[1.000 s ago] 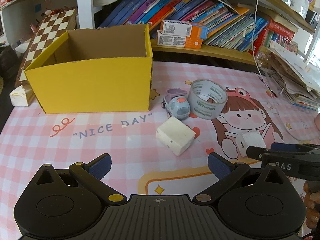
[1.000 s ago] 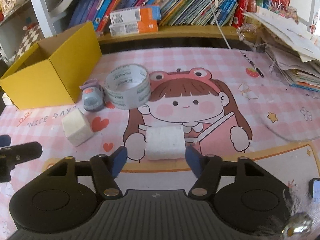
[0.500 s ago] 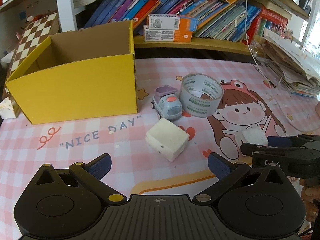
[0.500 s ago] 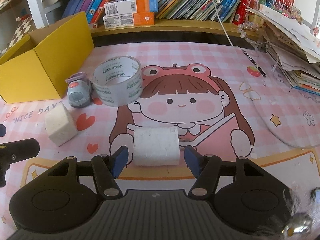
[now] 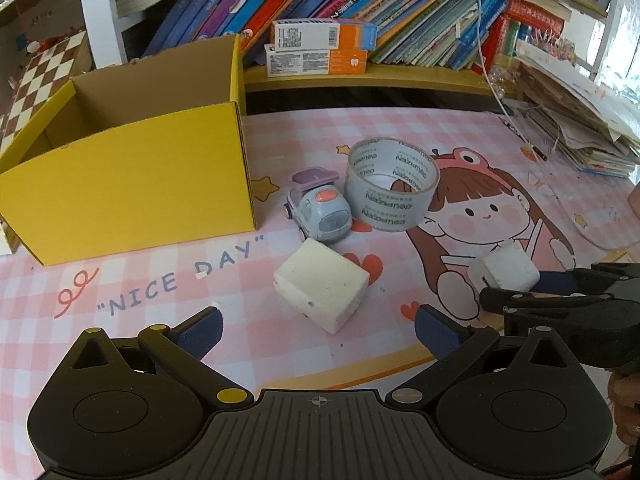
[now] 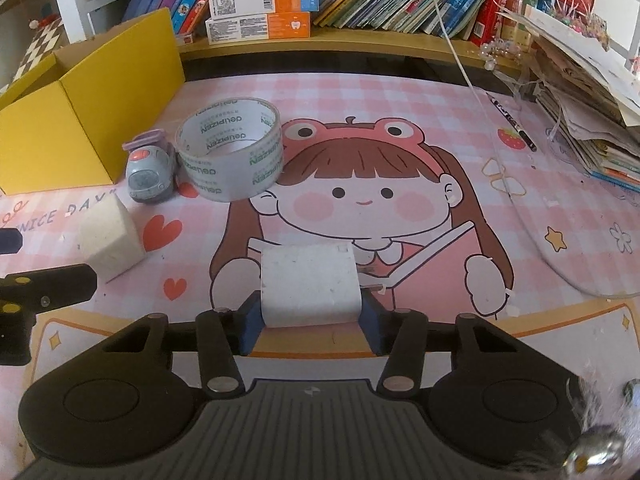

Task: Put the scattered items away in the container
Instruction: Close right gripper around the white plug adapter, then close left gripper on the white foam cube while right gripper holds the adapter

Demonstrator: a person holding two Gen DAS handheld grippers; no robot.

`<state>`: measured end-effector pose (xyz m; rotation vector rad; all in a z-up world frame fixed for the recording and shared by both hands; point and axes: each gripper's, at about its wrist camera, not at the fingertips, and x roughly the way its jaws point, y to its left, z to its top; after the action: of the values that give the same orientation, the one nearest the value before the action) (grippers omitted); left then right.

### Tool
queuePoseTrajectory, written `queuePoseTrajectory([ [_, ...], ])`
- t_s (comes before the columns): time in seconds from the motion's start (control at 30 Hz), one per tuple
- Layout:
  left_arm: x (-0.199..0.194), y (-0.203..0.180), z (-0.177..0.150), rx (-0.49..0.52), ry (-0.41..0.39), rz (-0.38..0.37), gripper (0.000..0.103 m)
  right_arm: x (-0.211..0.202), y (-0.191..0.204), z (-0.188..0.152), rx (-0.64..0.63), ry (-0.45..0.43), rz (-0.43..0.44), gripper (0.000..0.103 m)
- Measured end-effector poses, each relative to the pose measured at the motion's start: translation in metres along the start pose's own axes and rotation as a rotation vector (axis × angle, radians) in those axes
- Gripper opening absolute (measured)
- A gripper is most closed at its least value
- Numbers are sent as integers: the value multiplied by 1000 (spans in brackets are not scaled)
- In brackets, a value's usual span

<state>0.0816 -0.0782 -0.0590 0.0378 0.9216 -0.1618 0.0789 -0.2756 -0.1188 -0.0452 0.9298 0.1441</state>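
On near pink mat (image 6: 440, 112): right gripper (image 6: 308, 316) clamped on white foam block (image 6: 308, 286); left gripper (image 5: 316, 328) spread apart, second foam block (image 5: 322, 283) just beyond; yellow box (image 5: 128, 184) far left.

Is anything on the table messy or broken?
Nothing looks broken or spilled. The toy car, tape roll and a white block lie scattered outside the empty-looking yellow box, and the right tongs grip another white block.

Two low, near wrist views facing the bookshelf (image 5: 360, 76); shared tape roll (image 6: 230, 148), yellow box (image 5: 132, 184)
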Motion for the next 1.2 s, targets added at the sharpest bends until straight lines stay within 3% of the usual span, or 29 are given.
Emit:
queuePoseTrajectory([
  [0.47, 8, -3, 1, 44, -9, 8, 102, 2, 3, 1, -18, -8, -14, 49],
  [0.9, 23, -10, 4, 114, -26, 29, 101, -7, 5, 2, -25, -28, 26, 48],
  [1.07, 33, -9, 5, 111, -4, 36, 94, -8, 2, 2, -10, -20, 23, 48],
  [1.2, 41, -9, 6, 115, 14, 30, 82, -6, 2, 1, 2, -6, 30, 48],
])
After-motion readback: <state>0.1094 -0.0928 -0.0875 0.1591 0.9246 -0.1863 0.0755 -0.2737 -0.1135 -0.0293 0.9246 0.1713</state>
